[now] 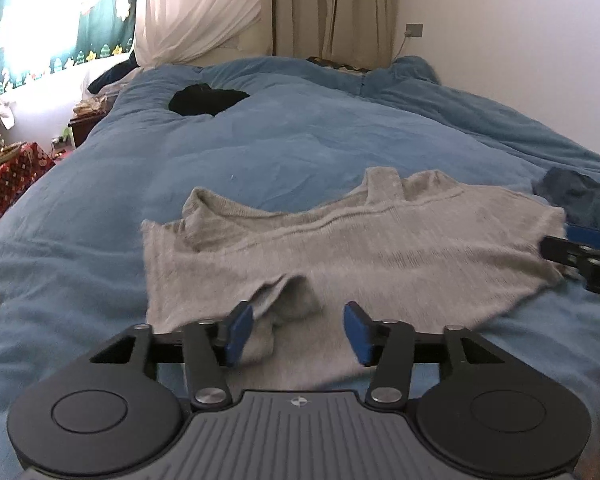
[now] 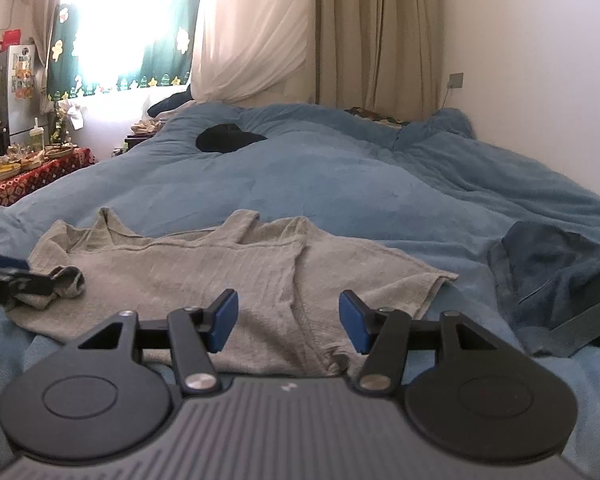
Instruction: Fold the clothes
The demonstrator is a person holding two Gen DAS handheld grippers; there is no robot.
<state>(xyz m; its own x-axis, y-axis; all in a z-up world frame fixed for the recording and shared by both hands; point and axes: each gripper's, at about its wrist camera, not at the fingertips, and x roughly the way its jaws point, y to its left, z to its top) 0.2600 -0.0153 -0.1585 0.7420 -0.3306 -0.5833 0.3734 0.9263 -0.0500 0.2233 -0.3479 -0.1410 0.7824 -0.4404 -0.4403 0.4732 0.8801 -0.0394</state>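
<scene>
no readable text, labels, brands or numbers anywhere; small white emblem on left gripper point(image 1: 298, 334) body and right gripper point(image 2: 288, 320) body, too small to make out

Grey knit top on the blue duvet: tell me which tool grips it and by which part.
Neither. The left tool and right tool both stand open above the grey knit top, with nothing pinched between the blue pads.

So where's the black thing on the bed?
The black garment lies far up the blue duvet in both views, left of centre, below the white curtain.
</scene>
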